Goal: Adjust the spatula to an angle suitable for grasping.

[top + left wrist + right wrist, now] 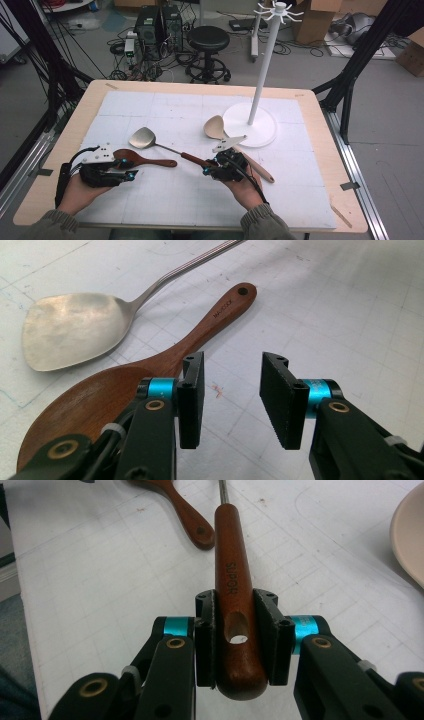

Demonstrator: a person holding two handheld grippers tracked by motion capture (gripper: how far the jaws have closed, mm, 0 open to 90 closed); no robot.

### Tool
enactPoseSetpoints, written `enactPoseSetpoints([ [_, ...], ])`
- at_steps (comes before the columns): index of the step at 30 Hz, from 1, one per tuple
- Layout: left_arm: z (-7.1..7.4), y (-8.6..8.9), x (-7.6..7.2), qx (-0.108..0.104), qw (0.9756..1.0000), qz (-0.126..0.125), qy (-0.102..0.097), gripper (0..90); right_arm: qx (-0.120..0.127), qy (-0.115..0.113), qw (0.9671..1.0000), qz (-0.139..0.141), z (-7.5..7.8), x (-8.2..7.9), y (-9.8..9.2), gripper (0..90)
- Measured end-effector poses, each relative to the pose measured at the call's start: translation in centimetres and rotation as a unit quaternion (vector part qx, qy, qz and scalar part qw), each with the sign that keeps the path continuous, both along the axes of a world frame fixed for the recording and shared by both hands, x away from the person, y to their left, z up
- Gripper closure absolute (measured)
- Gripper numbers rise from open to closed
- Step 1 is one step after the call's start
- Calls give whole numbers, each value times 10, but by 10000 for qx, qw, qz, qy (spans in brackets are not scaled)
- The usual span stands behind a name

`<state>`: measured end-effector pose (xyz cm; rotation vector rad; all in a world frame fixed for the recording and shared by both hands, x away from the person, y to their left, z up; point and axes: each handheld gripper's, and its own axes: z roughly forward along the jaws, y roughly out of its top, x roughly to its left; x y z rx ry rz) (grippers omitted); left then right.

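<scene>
The right claw (239, 640) clamps the spatula handle (231, 575) at its hanging hole, probably bound for the rack (262, 75), while the left claw (232, 395) waits empty, half-open, beside the wooden spoon (100, 400).

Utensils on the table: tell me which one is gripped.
The metal spatula: the right gripper clamps its wooden handle; both wooden spoons lie free.

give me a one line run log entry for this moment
right gripper: shut on spatula handle | left gripper: open beside wooden spoon
</scene>
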<state>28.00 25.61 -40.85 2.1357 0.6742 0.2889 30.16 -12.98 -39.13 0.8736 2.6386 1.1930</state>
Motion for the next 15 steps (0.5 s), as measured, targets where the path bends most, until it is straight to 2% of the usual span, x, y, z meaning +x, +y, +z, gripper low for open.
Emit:
enactPoseSetpoints([
  [15, -1, -2, 1, -28, 10000, -70, 47, 622, 45, -27, 10000, 19, 5, -5, -19, 724],
])
